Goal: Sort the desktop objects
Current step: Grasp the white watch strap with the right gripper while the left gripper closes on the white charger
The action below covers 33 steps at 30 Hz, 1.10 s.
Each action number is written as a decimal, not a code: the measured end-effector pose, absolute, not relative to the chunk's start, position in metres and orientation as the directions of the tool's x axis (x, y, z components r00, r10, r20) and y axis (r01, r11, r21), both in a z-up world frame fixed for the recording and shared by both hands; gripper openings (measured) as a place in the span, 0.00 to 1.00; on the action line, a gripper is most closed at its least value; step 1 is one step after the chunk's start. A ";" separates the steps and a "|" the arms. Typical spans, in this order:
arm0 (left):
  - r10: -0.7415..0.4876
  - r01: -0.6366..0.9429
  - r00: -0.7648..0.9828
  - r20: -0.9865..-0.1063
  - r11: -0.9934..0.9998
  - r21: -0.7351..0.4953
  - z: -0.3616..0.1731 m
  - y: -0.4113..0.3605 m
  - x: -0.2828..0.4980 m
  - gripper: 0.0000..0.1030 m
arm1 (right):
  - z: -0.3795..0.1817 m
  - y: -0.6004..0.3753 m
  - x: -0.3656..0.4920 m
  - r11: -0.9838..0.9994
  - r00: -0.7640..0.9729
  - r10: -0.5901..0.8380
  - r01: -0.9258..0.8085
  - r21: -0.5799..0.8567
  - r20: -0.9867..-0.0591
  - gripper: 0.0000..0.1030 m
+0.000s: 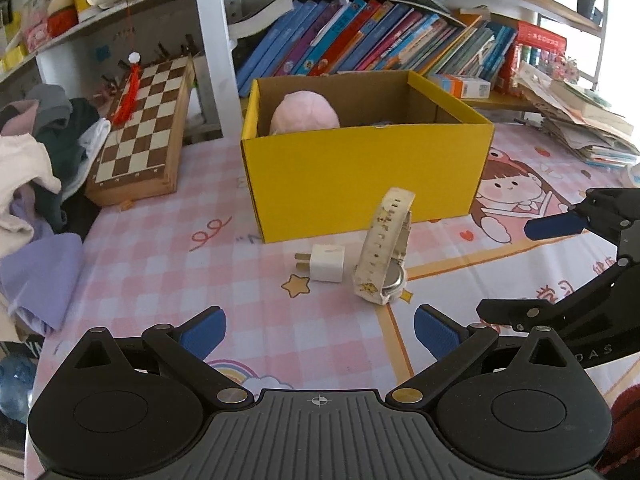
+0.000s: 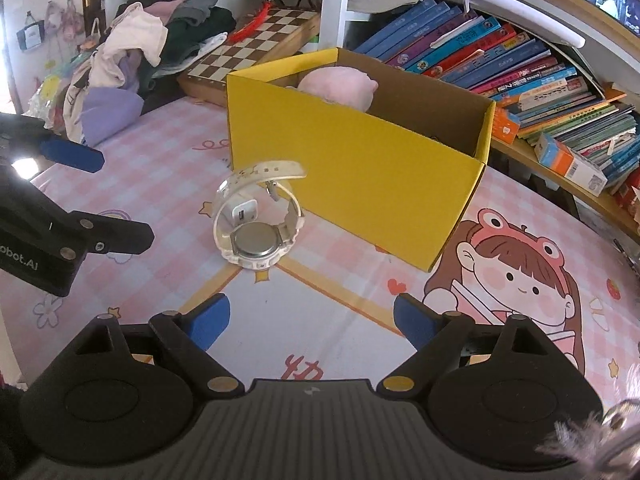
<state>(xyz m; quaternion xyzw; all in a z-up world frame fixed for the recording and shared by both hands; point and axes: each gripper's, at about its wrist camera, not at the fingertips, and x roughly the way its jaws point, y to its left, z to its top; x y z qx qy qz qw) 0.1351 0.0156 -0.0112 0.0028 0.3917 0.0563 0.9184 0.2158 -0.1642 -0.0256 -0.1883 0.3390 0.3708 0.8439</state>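
On the pink checked counter (image 1: 168,208), the white charger plug (image 1: 327,263) is lying just left of the cream wristwatch (image 1: 382,258), both near the yellow box (image 1: 360,176) where a pink plush (image 1: 304,114) is already sitting. The plug is probably light, hard and smooth, best pinched across its flat sides; the watch strap is looking flexible, standing looped on its case. The left gripper (image 1: 318,334) and right gripper (image 2: 312,320) are both hanging spread, holding nothing.
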 end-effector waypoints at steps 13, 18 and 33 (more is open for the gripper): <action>0.135 -0.133 0.685 -0.716 0.989 0.060 -0.014 0.017 0.160 0.99 | -0.039 -0.133 0.243 0.561 0.455 0.550 -0.822 -0.093 -0.701 0.75; 0.157 -0.155 0.688 -0.708 0.986 0.068 -0.012 0.020 0.162 0.99 | -0.048 -0.115 0.243 0.498 0.413 0.577 -0.862 -0.098 -0.705 0.74; 0.207 -0.219 0.659 -0.723 0.973 0.079 -0.013 0.030 0.154 0.99 | -0.073 -0.088 0.255 0.457 0.372 0.628 -0.887 -0.064 -0.684 0.63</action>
